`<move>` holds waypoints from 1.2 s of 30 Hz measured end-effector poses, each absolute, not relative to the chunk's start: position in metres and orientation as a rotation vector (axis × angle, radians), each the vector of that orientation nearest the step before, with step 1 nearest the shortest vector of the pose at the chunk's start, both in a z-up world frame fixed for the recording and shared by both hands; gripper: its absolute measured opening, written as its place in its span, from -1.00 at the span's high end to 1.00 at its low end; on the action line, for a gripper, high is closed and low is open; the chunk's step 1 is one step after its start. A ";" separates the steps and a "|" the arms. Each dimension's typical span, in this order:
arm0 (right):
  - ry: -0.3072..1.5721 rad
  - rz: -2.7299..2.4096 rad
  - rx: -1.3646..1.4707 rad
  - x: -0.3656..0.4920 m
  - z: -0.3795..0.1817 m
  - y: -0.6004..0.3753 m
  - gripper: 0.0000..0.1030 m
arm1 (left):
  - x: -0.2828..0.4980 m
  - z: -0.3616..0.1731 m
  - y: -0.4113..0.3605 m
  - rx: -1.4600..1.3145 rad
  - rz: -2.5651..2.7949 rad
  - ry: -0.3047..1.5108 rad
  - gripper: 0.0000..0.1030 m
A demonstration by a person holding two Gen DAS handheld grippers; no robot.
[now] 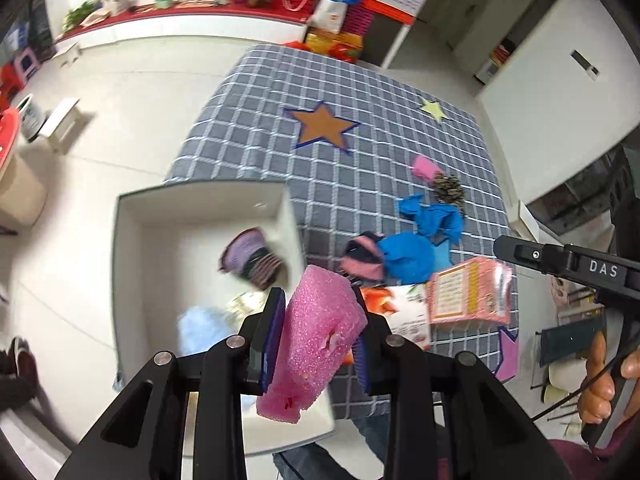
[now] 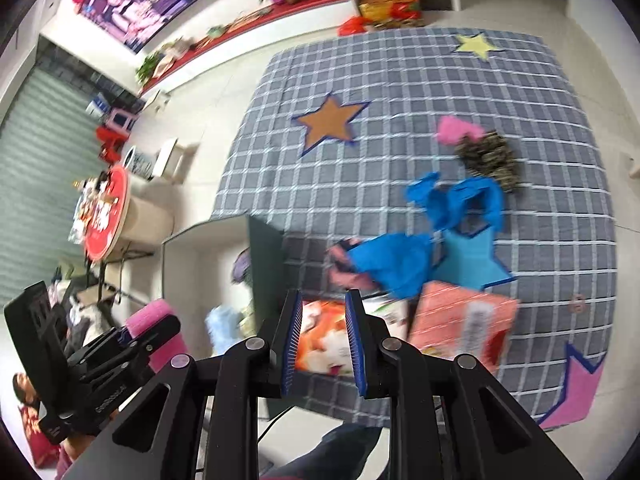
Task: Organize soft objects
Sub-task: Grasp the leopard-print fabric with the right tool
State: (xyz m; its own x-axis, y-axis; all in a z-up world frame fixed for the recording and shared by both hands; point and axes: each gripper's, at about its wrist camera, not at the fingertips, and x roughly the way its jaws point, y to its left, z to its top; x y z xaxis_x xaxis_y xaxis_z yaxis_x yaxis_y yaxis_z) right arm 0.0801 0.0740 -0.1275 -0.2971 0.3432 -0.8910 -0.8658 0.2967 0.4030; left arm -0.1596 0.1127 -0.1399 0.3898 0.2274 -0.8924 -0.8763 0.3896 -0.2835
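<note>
My left gripper (image 1: 318,320) is shut on a pink foam sponge (image 1: 316,328) and holds it over the right wall of a white box (image 1: 128,280). Inside the box lie a purple striped cloth (image 1: 252,256) and a pale blue fluffy piece (image 1: 200,328). My right gripper (image 2: 324,320) is shut, with nothing between its blue pads (image 2: 290,340), and hangs above an orange-and-white packet (image 2: 324,344). On the checked tablecloth (image 1: 280,140) lie a blue cloth (image 1: 412,256), a pink-and-dark cloth (image 1: 360,258), a second blue cloth (image 1: 432,216), a small pink piece (image 1: 424,168) and a speckled dark tuft (image 1: 450,190).
A pink packet (image 1: 472,296) lies beside the orange-and-white one near the table's front edge. The person's hand (image 1: 600,380) holds the right gripper's handle. Small stools (image 1: 60,120) and a round red table (image 2: 106,212) stand on the white floor to the left.
</note>
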 end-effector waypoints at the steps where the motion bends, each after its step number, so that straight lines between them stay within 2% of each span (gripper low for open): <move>1: 1.396 1.313 -0.536 0.072 -0.129 0.075 0.52 | -0.167 -0.141 0.109 -0.881 0.852 0.887 0.34; 9: 1.396 1.293 -0.602 0.053 -0.138 0.081 0.49 | -0.198 -0.154 0.095 -0.899 0.915 0.901 0.34; 10: 1.412 1.263 -0.593 0.065 -0.140 0.083 0.31 | -0.198 -0.155 0.094 -0.902 0.917 0.902 0.34; 11: 1.416 1.239 -0.587 0.077 -0.141 0.086 0.05 | -0.200 -0.155 0.094 -0.904 0.923 0.906 0.34; 12: 1.408 1.219 -0.585 0.087 -0.140 0.088 -0.70 | -0.201 -0.156 0.093 -0.905 0.931 0.912 0.34; 13: 1.378 1.187 -0.577 0.105 -0.141 0.091 -0.95 | -0.201 -0.156 0.093 -0.905 0.937 0.917 0.34; 14: 1.348 1.158 -0.566 0.120 -0.140 0.093 -1.00 | -0.201 -0.156 0.093 -0.908 0.945 0.923 0.34; 18: 1.329 1.017 -0.580 0.186 -0.163 0.115 -1.00 | -0.197 -0.162 0.092 -0.946 0.982 0.964 0.34; 23: 1.511 0.857 -0.524 0.261 -0.244 0.142 -1.00 | -0.182 -0.165 0.090 -0.968 1.041 1.032 0.34; 32: 1.521 0.890 -0.765 0.267 -0.349 0.197 -0.95 | -0.150 -0.165 0.075 -1.038 1.143 1.116 0.34; 34: 1.526 0.886 -0.824 0.264 -0.359 0.196 -0.23 | -0.146 -0.163 0.072 -1.040 1.162 1.120 0.34; 35: 1.481 0.878 -0.853 0.262 -0.355 0.195 0.03 | -0.144 -0.162 0.071 -1.046 1.170 1.119 0.34; 36: 1.459 0.907 -0.862 0.259 -0.350 0.195 0.09 | -0.143 -0.161 0.071 -1.050 1.175 1.115 0.34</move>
State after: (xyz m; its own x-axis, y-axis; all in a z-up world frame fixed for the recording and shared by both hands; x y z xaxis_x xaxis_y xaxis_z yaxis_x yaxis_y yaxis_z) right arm 0.2593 0.1951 -0.3505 -0.0737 -0.0144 -0.9972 -0.9004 0.4308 0.0603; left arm -0.1429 0.0709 -0.1607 0.0485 0.1446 -0.9883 -0.9945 0.0992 -0.0343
